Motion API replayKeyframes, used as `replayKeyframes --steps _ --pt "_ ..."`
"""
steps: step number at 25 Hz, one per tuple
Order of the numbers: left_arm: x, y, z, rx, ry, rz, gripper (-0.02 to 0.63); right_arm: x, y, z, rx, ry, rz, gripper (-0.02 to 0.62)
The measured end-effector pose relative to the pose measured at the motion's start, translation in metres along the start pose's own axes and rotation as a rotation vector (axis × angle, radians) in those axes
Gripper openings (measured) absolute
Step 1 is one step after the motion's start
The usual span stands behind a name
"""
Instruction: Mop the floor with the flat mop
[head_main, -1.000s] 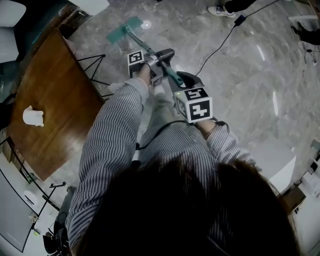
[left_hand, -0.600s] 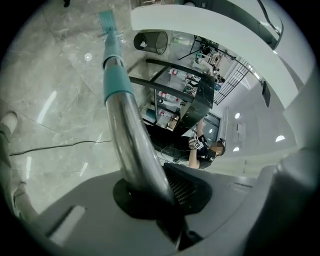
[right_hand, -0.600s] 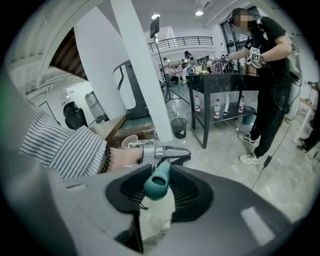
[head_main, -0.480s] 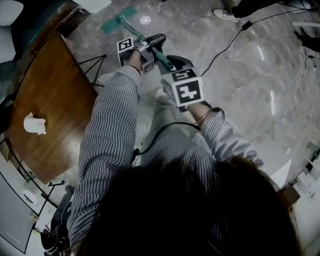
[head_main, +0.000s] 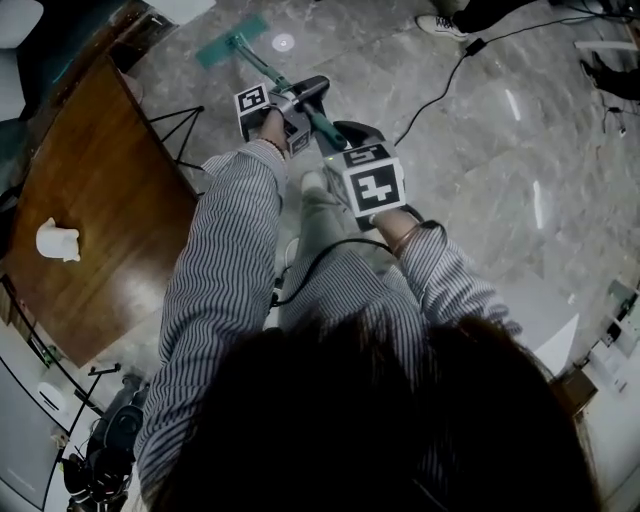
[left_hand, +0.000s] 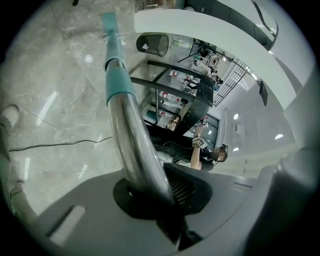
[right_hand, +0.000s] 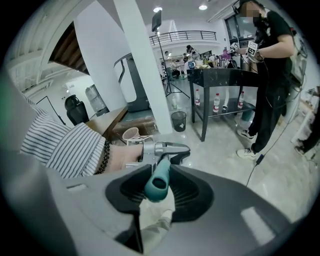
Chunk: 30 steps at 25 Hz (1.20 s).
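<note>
I am clenching my left gripper (left_hand: 150, 192) on the silver metal pole (left_hand: 127, 135) of the flat mop with the teal rectangular head (head_main: 232, 42). My right gripper (right_hand: 158, 186) is grasping the teal end of the same pole, nearer to my body. The mop head is lying flat on the grey marble floor (head_main: 480, 150) in front of me, near the far end of the brown wooden table (head_main: 100, 200).
</note>
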<state>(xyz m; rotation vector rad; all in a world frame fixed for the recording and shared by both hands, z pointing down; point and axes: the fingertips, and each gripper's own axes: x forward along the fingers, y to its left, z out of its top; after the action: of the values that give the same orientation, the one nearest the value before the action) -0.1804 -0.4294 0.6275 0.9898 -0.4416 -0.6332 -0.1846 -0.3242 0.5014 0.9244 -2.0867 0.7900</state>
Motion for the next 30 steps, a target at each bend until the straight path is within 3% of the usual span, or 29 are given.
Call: replayKeyframes --steps 8,18,23,30 --pt "0.002 0.05 -0.089 0.013 0.038 0.026 0.044 -0.058 -0.013 -0.083 -0.01 0.006 -0.007 0.112" --pt "-0.002 0.178 -0.294 0.018 0.102 0.057 0.04 -0.187 -0.036 -0.282 -0.056 0.029 0.006 0.114" --pt "-0.002 0.226 -0.396 0.01 0.102 0.029 0.04 -0.258 -0.049 -0.37 -0.124 0.07 0.019 0.117" --pt "-0.007 0.276 -0.483 0.012 0.06 0.02 0.035 -0.328 -0.058 -0.447 -0.116 0.108 0.034 0.117"
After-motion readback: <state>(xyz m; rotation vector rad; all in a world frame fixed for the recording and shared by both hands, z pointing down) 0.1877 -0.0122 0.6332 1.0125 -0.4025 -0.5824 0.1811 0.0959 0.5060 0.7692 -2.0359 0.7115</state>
